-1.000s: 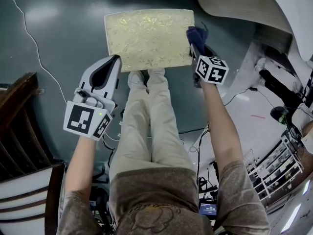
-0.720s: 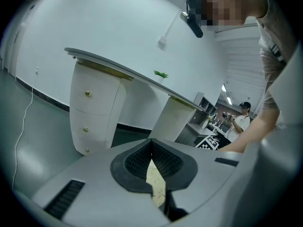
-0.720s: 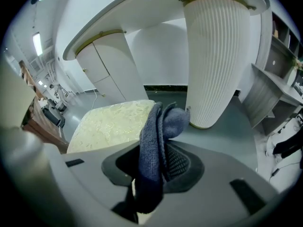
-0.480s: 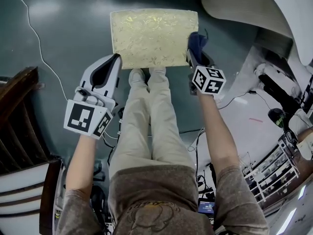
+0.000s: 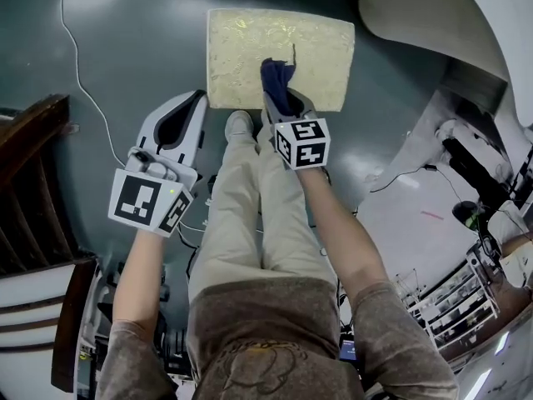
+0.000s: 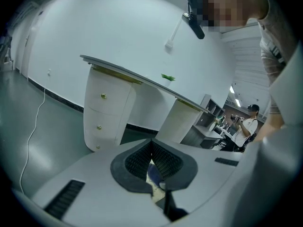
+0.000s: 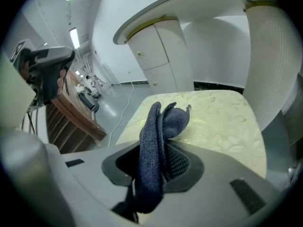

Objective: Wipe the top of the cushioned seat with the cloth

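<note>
A dark wooden chair (image 5: 29, 165) fills the left edge of the head view, and a white cable (image 5: 77, 61) trails over the grey-green floor (image 5: 133, 23) in the upper left. Left of centre, the left gripper (image 5: 196, 98) hangs off the seat; in the left gripper view (image 6: 151, 149) its fingers are closed together with nothing between them. At top centre lies the cushioned seat (image 5: 237, 44), pale gold and patterned. The right gripper (image 5: 284, 104) is at the seat's near edge – its fingers are clamped on the dark blue cloth (image 5: 276, 77), whose bunched end lies over the seat's near middle. The right gripper view (image 7: 158, 151) shows the cloth (image 7: 160, 122) folded upright, the seat (image 7: 218, 117) beyond it. White curved furniture (image 5: 416, 11) occupies the upper right.
</note>
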The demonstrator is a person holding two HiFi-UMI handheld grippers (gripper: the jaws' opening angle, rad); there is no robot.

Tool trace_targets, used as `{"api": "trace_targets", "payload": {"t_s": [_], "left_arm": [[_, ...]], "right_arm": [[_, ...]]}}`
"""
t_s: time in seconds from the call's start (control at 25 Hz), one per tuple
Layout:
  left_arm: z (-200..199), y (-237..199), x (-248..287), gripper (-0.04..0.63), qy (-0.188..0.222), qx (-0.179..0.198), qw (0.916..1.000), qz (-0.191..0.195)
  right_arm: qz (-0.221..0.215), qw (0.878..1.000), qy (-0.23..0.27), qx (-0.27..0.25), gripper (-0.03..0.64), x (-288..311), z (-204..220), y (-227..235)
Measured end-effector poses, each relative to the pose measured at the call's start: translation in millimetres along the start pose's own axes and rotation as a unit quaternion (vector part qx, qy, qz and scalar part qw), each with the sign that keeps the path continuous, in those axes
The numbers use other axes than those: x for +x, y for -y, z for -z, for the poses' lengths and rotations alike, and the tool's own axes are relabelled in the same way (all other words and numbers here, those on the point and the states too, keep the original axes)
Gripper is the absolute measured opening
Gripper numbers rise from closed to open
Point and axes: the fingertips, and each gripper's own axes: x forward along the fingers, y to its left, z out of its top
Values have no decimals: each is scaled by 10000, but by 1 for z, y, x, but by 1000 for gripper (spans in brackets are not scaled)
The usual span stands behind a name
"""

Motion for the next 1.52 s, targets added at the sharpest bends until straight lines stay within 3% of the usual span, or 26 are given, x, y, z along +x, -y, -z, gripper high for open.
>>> {"api": "trace_targets", "payload": {"t_s": [0.24, 0.68, 1.52], "left_arm": [[1, -12, -18, 9, 102, -108, 9996, -229], [9, -23, -45, 9, 149, -202, 9988, -428], [16, 4, -35, 9, 78, -48, 10000, 2]], "right_arm": [[-570, 9963, -245, -598, 120, 28, 18, -69], [-956, 9916, -356, -792, 118, 53, 33, -128], [-438, 9972, -185, -583, 118, 36, 32, -76]]}}
